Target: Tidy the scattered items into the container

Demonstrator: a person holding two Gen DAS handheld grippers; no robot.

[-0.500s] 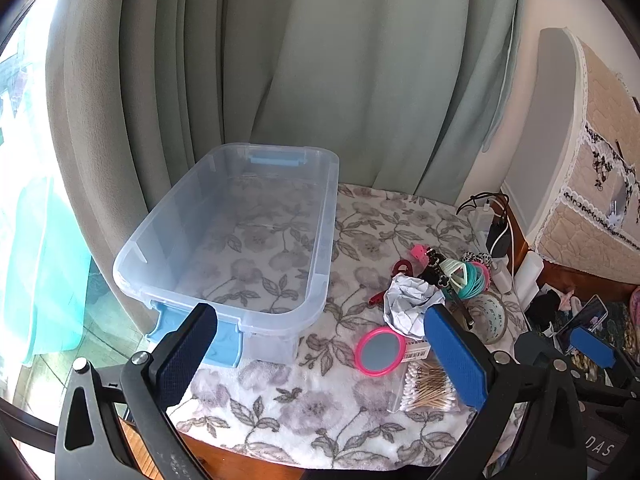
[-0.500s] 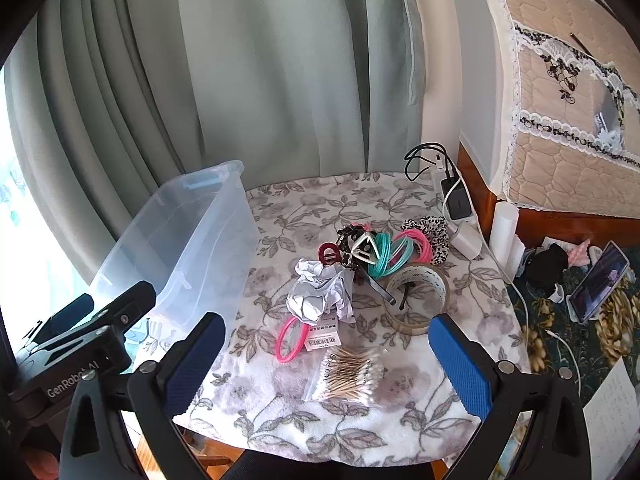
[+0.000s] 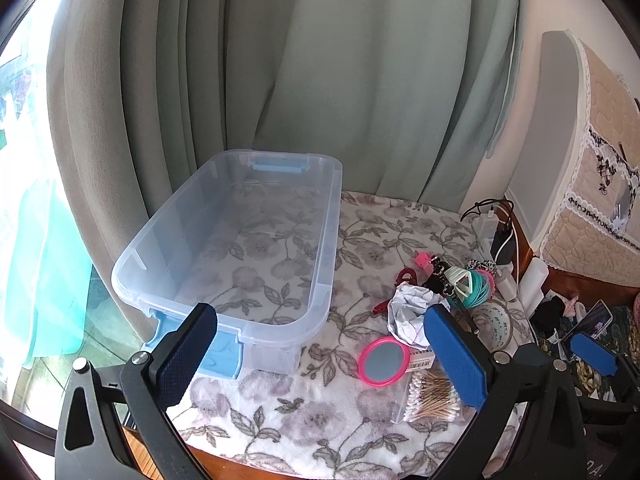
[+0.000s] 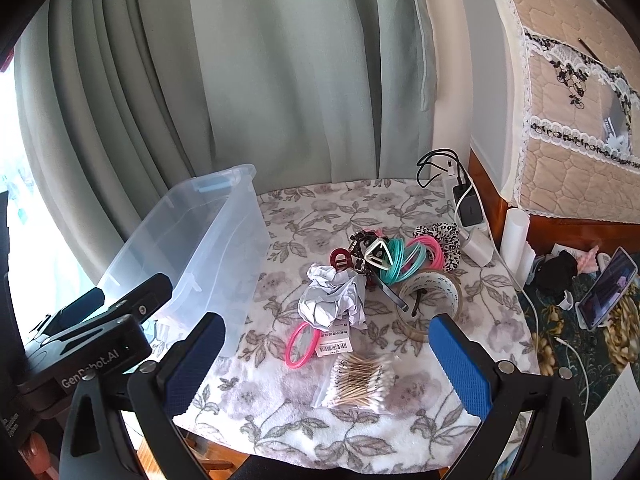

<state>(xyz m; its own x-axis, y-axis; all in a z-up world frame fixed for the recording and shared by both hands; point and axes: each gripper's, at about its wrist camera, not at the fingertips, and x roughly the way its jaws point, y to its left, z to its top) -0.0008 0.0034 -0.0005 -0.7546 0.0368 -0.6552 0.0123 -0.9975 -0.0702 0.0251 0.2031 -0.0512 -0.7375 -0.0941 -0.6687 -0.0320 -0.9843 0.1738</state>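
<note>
A clear plastic bin with blue latches stands empty on the left of the flowered cloth; its side wall shows in the right wrist view. To its right lies a heap: crumpled paper, a pink round mirror, a bag of cotton swabs, a tape roll, teal and pink hair ties and a dark red hair claw. My left gripper hovers open before the bin's near right corner. My right gripper hovers open above the swabs, holding nothing.
Chargers and cables sit at the cloth's back right edge, with white cylinders beside them. A phone on a stand is lower right. Green curtains hang close behind the bin. The table's wooden front edge is just below my grippers.
</note>
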